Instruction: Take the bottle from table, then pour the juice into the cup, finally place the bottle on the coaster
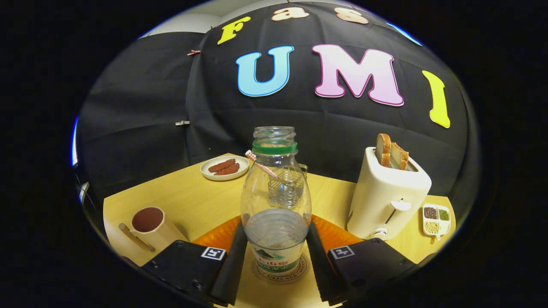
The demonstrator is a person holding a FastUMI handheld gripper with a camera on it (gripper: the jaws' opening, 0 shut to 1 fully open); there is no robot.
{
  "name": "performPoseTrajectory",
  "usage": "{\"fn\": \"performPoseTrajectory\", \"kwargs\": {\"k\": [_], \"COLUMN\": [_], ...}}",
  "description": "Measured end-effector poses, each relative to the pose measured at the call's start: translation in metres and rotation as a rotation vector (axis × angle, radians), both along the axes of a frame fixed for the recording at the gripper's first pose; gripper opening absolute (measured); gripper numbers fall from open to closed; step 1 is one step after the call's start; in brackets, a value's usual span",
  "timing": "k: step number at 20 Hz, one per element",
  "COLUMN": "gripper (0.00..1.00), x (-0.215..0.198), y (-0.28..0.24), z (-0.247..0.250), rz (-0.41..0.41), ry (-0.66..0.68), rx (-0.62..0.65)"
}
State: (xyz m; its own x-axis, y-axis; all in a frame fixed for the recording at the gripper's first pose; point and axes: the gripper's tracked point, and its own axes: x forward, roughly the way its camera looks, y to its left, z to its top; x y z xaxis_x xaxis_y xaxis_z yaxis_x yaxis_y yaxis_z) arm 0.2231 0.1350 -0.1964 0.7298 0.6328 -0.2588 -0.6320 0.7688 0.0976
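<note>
Claw (276,256) housings carry square black-and-white markers and small screws.

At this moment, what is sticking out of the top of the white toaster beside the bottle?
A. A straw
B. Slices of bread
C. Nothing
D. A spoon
B: slices of bread stand up out of the slot of the toaster, which sits beside the bottle held between the fingers of the gripper.

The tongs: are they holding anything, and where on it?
The tongs grip the clear bottle low on its body, a finger pressed on each side, above the coaster.
</note>
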Motion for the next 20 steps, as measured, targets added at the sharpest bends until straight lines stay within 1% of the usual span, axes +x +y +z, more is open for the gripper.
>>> {"fn": "performPoseTrajectory", "kwargs": {"k": [3, 6, 10, 15, 16, 17, 18, 20], "gripper": [0.74, 0.74, 0.76, 0.79, 0.87, 0.91, 1.0, 1.0], "x": [-0.001, -0.003, -0.004, -0.005, -0.007, -0.006, -0.007, -0.011], "y": [0.0, -0.005, -0.009, -0.014, -0.016, -0.017, -0.02, -0.021], "z": [-0.007, -0.005, -0.006, -0.022, -0.02, -0.018, -0.018, -0.018], "rz": [-0.002, -0.02, -0.021, -0.017, -0.015, -0.016, -0.022, -0.03], "ry": [-0.007, -0.03, -0.039, 0.007, 0.003, -0.003, -0.009, -0.01], "rx": [-0.015, -0.003, -0.007, -0.04, -0.04, -0.043, -0.049, -0.053]}}
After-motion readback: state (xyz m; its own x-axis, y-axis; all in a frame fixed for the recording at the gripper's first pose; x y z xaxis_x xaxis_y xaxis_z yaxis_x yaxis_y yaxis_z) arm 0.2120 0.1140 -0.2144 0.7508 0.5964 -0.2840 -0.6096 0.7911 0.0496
